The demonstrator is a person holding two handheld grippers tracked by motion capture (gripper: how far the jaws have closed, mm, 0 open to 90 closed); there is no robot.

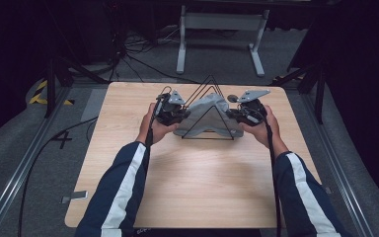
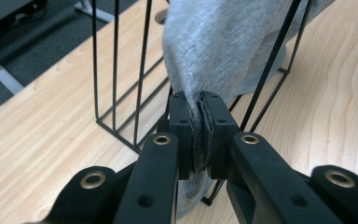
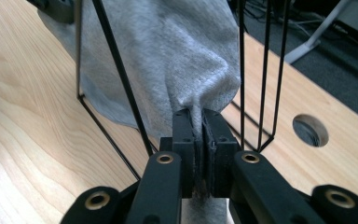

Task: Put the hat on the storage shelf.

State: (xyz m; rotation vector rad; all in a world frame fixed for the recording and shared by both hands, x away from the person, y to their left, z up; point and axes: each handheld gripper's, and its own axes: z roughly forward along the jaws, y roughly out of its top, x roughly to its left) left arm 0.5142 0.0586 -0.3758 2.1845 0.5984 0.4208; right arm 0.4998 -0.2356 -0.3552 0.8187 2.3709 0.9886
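high view: grey cloth [image 1: 208, 114] draped over black wire rack [image 1: 208, 134] at far-centre of wooden table [image 1: 187, 187]. left gripper [image 1: 173, 114] clenched on cloth at rack's left, right gripper [image 1: 238, 114] clenched on cloth at rack's right. "4" marked on floor [image 1: 63, 139] left of table.

Soft, fuzzy grey cloth [image 2: 223, 42], thin black metal wire rack [image 2: 116, 70], matt pale wood-grain table [image 1: 187, 182].
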